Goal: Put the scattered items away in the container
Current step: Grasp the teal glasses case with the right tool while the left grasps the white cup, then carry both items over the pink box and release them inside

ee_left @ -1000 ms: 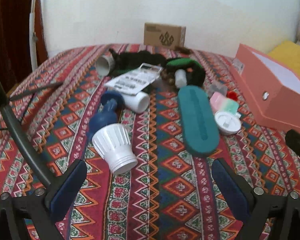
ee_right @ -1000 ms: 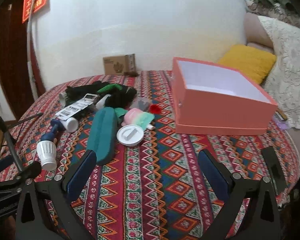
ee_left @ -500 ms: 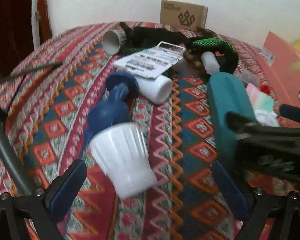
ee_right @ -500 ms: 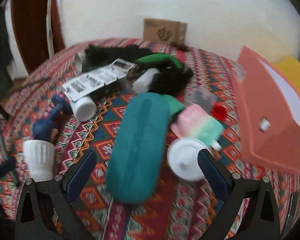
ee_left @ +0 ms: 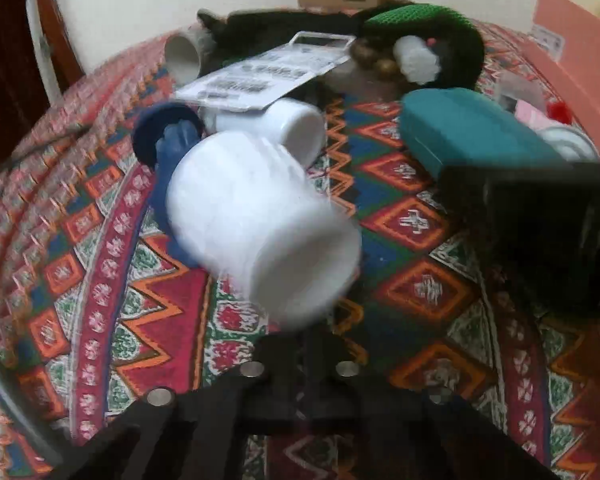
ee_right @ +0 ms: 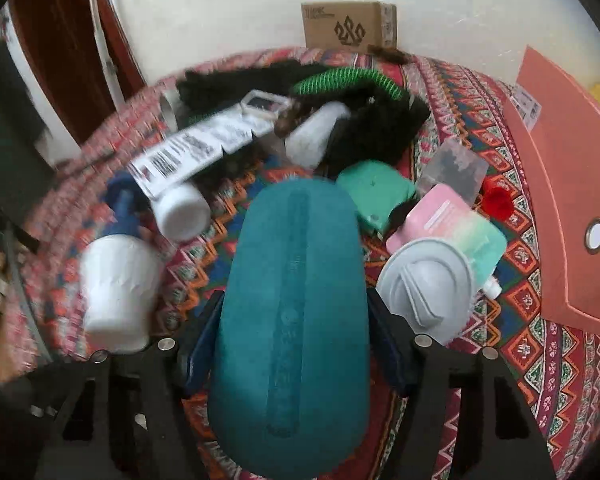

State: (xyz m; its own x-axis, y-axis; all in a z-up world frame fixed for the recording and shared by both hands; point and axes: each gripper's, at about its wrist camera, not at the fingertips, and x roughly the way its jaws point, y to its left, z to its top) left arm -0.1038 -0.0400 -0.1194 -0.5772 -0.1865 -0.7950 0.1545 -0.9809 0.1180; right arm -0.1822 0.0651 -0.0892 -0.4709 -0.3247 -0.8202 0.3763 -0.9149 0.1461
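- Right tongs (ee_right: 296, 344) stood astride the teal case (ee_right: 296, 300), one blue pad (ee_right: 204, 344) against each long side near the end closest to me; they looked closed on it.
- Left tongs (ee_left: 302, 340) were drawn narrow right under the white ribbed cup (ee_left: 260, 232). The view was blurred, so I could not tell if they pinched its lower end or only met below it.
- I judged the case to be a stiff shell with soft, felt-like skin: light, not slippery, not fragile. Being long, it would tip if held at one end, so a hold nearer the middle seemed safer.
- The case lay flat on the patterned bedspread (ee_right: 540, 360), pointing away from the tongs. A grey lid (ee_right: 424, 288) lay just beside it on the right, and the cup on the left.
- The pink box (ee_right: 560, 200), surely the container, stood farther right, apart from the case.
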